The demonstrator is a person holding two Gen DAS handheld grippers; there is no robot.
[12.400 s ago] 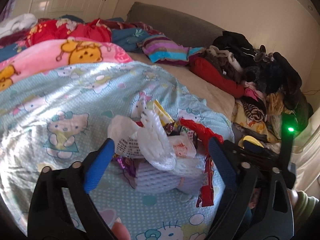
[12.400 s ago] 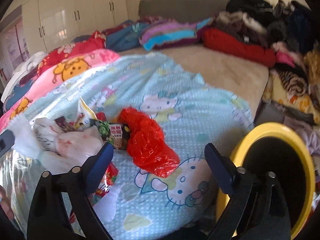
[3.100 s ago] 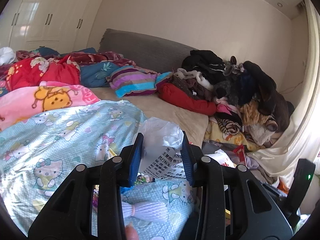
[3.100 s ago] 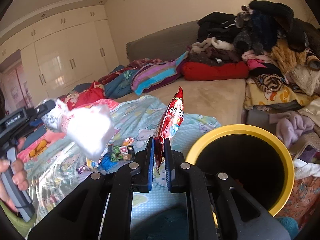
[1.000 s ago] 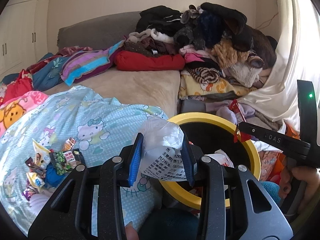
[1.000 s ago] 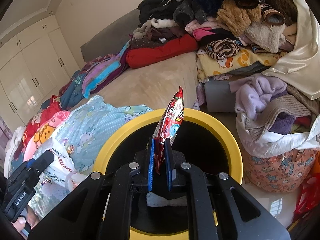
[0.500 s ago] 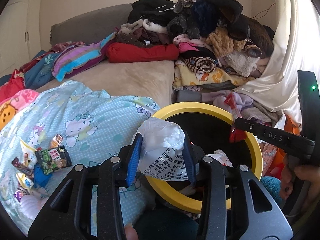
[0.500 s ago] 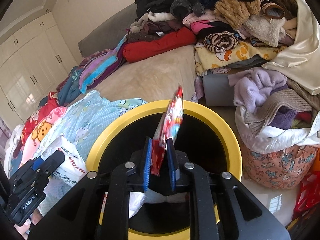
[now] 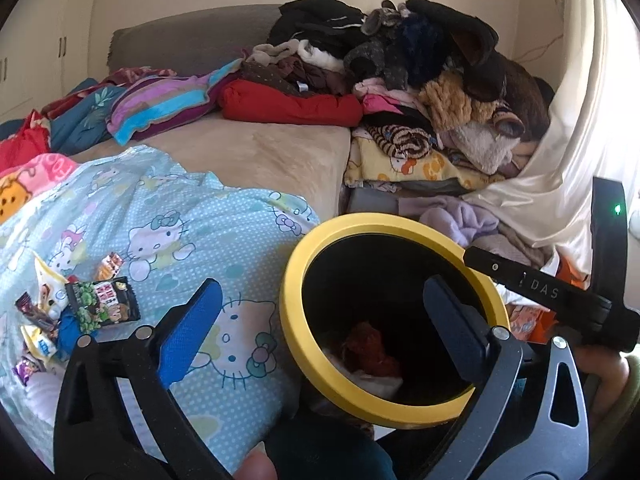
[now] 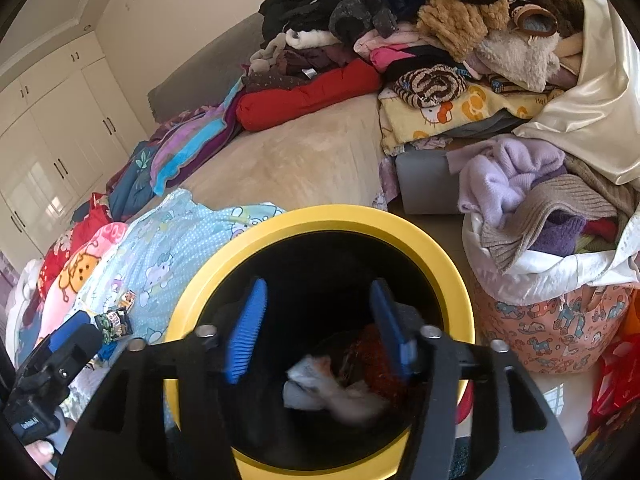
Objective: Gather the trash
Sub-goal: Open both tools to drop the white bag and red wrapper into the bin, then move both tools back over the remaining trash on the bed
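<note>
My left gripper (image 9: 320,332) hangs by the near edge of the yellow-rimmed black bin (image 9: 288,312), its jaws opening wide with nothing between them. My right gripper (image 10: 318,332) is over the bin's (image 10: 320,216) mouth, jaws opening and empty. Inside the bin a white plastic bag (image 10: 328,388) shows blurred beside a red crumpled bag (image 10: 372,360). That red bag (image 9: 372,350) is dim in the left wrist view. Several snack wrappers (image 9: 100,304) lie on the light blue cartoon blanket (image 9: 180,240), left of the bin. The red snack packet is not visible.
A heap of clothes (image 9: 420,60) fills the bed's far right corner. A cloth hamper (image 10: 552,320) stuffed with knitwear stands right of the bin. A grey box (image 10: 428,184) sits behind the bin. White wardrobes (image 10: 52,140) line the left wall.
Both grippers have opened. The white bag has left the left jaws and the red snack packet has left the right jaws; the white bag now shows inside the bin.
</note>
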